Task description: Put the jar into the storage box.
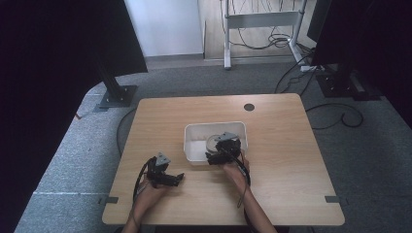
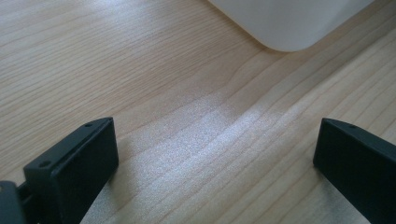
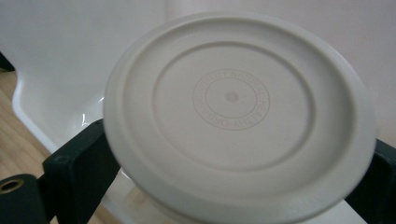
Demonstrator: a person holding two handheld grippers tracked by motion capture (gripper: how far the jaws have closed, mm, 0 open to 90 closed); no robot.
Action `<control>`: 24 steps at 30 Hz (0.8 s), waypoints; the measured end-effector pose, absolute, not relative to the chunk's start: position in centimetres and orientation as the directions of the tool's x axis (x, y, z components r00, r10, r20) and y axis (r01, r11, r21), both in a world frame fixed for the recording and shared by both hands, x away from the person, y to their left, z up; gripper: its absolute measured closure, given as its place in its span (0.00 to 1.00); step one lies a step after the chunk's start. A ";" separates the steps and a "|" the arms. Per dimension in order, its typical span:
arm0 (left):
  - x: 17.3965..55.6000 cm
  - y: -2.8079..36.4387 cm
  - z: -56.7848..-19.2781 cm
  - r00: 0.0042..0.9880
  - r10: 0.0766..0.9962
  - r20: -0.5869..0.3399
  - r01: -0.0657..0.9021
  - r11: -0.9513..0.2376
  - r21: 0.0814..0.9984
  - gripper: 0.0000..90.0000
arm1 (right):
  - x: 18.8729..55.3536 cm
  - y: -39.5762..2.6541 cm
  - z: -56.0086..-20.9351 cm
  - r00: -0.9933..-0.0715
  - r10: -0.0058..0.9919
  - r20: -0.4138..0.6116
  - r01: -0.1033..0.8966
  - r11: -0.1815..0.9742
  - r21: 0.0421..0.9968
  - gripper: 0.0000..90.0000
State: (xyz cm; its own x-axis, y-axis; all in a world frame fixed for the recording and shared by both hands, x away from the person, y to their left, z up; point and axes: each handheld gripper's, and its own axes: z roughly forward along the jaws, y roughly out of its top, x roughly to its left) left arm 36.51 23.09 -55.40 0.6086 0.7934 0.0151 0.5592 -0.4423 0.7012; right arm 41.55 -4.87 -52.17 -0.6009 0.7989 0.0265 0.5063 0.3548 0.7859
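A white rectangular bin (image 1: 214,125) stands near the middle of the wooden table (image 1: 286,145). My right gripper (image 1: 221,151) is over the bin's front right part. It is shut on a round off-white plastic lid (image 3: 233,112) held by its edges between the two black jaws, with the bin's inner wall (image 3: 56,56) behind it. The lid (image 1: 212,142) looks like a pale disc inside the bin. My left gripper (image 1: 167,177) rests low over bare wood, front left of the bin. Its jaws (image 2: 215,154) are wide open with nothing between them, and a bin corner (image 2: 285,23) is ahead.
A small dark round hole (image 1: 249,107) sits near the table's far edge. On the carpet beyond stand a black stand base (image 1: 118,95) at far left, a grey desk frame (image 1: 262,19) and loose cables (image 1: 340,116).
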 end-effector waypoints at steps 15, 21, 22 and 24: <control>36.5 23.1 -55.4 0.609 0.793 0.016 0.559 -0.443 0.701 0.00 | 40.6 -5.5 -51.0 -0.627 0.779 -0.023 0.473 0.404 0.783 0.03; 36.5 23.1 -55.4 0.610 0.792 0.016 0.558 -0.444 0.701 0.00 | 40.2 -5.9 -50.8 -0.629 0.777 -0.029 0.470 0.410 0.781 0.04; 36.5 23.1 -55.4 0.610 0.792 0.016 0.558 -0.444 0.700 0.00 | 40.2 -5.9 -50.8 -0.629 0.777 -0.029 0.469 0.410 0.782 0.03; 36.5 23.1 -55.4 0.611 0.792 0.017 0.558 -0.445 0.700 0.00 | 40.1 -6.2 -50.7 -0.630 0.776 -0.031 0.467 0.410 0.783 0.04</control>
State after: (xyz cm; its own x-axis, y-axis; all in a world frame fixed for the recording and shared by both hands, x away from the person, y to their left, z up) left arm 36.52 23.10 -55.39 0.6106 0.7918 0.0170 0.5582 -0.4455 0.7000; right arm 40.05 -6.15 -50.69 -0.6296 0.7763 -0.0312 0.4672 0.4104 0.7831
